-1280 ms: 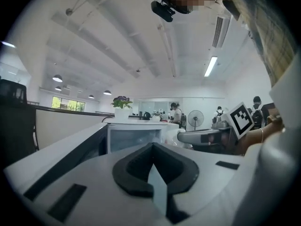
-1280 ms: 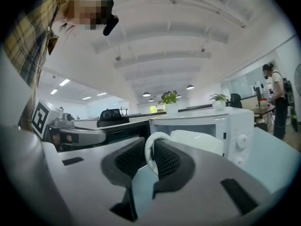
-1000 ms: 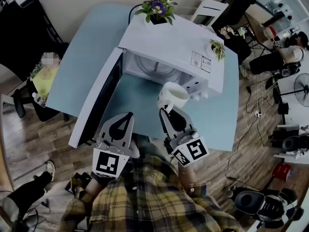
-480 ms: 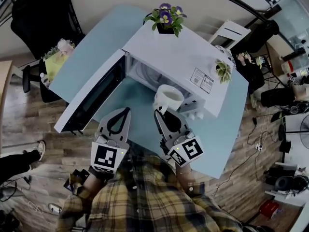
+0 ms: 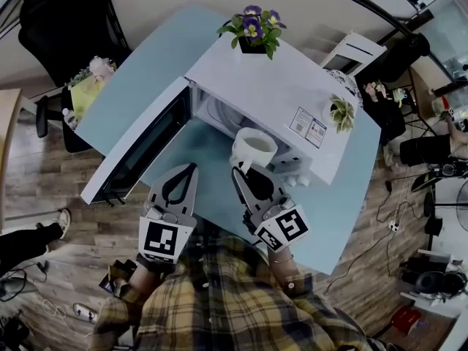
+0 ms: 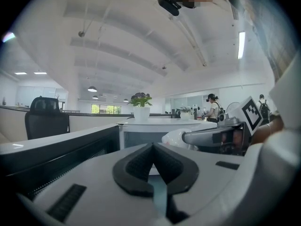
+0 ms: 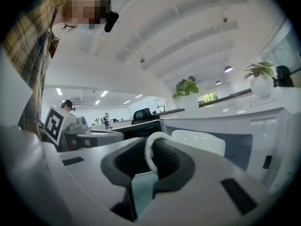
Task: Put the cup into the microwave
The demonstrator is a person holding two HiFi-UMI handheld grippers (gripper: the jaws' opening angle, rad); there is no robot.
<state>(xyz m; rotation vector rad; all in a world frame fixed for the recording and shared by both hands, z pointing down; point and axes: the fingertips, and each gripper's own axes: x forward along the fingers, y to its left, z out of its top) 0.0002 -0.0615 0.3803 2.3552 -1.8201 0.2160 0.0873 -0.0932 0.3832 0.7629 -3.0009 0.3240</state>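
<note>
A white cup [image 5: 254, 148] hangs in front of the open white microwave [image 5: 270, 93], near the right side of its cavity [image 5: 219, 115]. My right gripper [image 5: 241, 171] is shut on the cup's handle [image 7: 149, 152]; in the right gripper view the cup's body [image 7: 200, 141] shows just beyond the jaws. My left gripper [image 5: 191, 168] is beside it on the left, shut with nothing between its jaws [image 6: 153, 149], level with the open door [image 5: 135, 152]. In the left gripper view the cup [image 6: 176, 138] and the right gripper show at the right.
The microwave door swings out to the left over the blue table [image 5: 139, 86]. A pot of purple flowers [image 5: 254, 28] and a small green plant [image 5: 341, 112] stand on the microwave's top. A black chair [image 5: 58, 20] stands far left, a white chair [image 5: 358, 50] behind.
The head view has swung round. Both grippers and the cup have shifted slightly towards the microwave's opening, then held nearly still. The grip on the handle is unchanged.
</note>
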